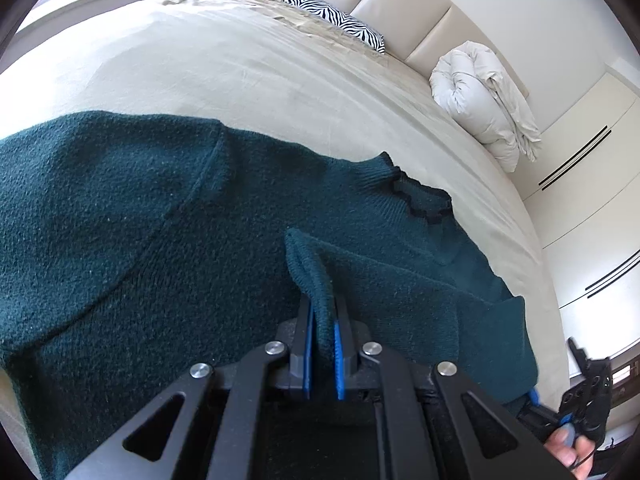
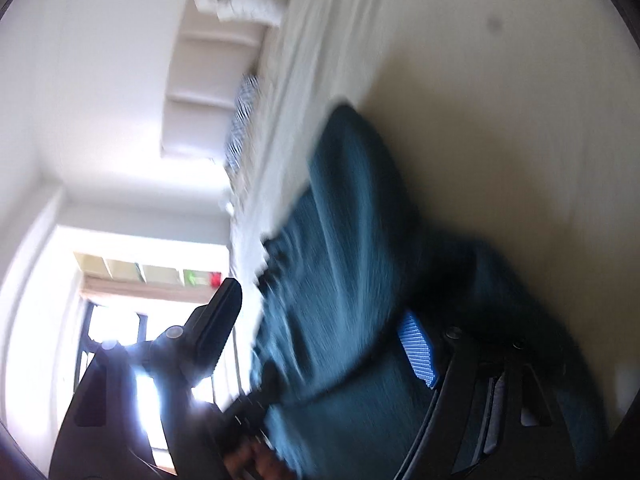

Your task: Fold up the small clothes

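A dark green knitted sweater (image 1: 168,232) lies spread across the beige sheet of a wide bed (image 1: 248,72), its black-trimmed collar (image 1: 420,196) pointing toward the padded headboard. The flat, roomy mattress serves as the folding surface, which is probably why the garment is laid out there rather than held in the air.

The left gripper (image 1: 323,320) has its blue-padded jaws pinched together on a ribbed edge of the sweater, likely a cuff or hem, and the fabric stands up in a small peak between them. Holding an edge this way gives control of one layer, so it can be carried over the body of the garment to make a fold.

The right gripper (image 2: 320,324) is seen in a blurred, strongly rolled view. Its jaws stand wide apart, one black finger (image 2: 216,320) against the bright window, one blue pad (image 2: 418,350) low by the cloth. The sweater fills the gap between them, but no squeeze shows; it seems to be lining up for a second grip point.

A rolled white duvet (image 1: 480,100) and a zebra-striped pillow (image 1: 336,20) sit well away near the headboard.
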### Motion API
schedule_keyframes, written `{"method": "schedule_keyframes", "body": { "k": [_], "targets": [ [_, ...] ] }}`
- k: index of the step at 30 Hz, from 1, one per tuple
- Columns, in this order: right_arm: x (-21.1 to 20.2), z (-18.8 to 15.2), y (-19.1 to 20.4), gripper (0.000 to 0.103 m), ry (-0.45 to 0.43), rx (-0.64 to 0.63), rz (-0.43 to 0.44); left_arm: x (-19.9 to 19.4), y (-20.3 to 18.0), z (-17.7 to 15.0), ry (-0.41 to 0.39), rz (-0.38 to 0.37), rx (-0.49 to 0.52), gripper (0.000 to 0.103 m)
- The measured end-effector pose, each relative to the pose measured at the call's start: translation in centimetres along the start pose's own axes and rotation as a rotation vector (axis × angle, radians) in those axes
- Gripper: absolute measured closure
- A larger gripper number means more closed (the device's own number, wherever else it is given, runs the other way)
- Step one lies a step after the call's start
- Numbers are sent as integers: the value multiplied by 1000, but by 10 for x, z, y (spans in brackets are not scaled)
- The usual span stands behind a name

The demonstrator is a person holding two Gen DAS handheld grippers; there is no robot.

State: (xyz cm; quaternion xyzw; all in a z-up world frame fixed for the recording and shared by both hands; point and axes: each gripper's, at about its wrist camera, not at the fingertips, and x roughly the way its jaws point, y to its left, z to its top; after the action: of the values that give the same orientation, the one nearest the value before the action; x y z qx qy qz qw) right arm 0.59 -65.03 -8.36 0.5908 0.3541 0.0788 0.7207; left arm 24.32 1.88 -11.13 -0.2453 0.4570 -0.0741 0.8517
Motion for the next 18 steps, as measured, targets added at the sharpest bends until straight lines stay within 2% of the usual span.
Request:
{"method": "schedule_keyframes", "body": {
  "k": [4,8,12,14,18],
  "targets": [
    [-26,9,-12,31,-128,84,72,2,-1,-1,-1,-2,3,94],
    [-29,6,-23,38,-138,77,63,2,2,-1,3,-14,0,94],
    [-36,3,-25,38,-113,77,55,1,6,0,16,-27,-7,93],
    [-56,3,-26,36,-155,77,13,2,7,0,17,-28,-8,93],
    [-99,2,-32,34,-197,105,-3,3,6,-2,9,-27,-9,91]
  ]
}}
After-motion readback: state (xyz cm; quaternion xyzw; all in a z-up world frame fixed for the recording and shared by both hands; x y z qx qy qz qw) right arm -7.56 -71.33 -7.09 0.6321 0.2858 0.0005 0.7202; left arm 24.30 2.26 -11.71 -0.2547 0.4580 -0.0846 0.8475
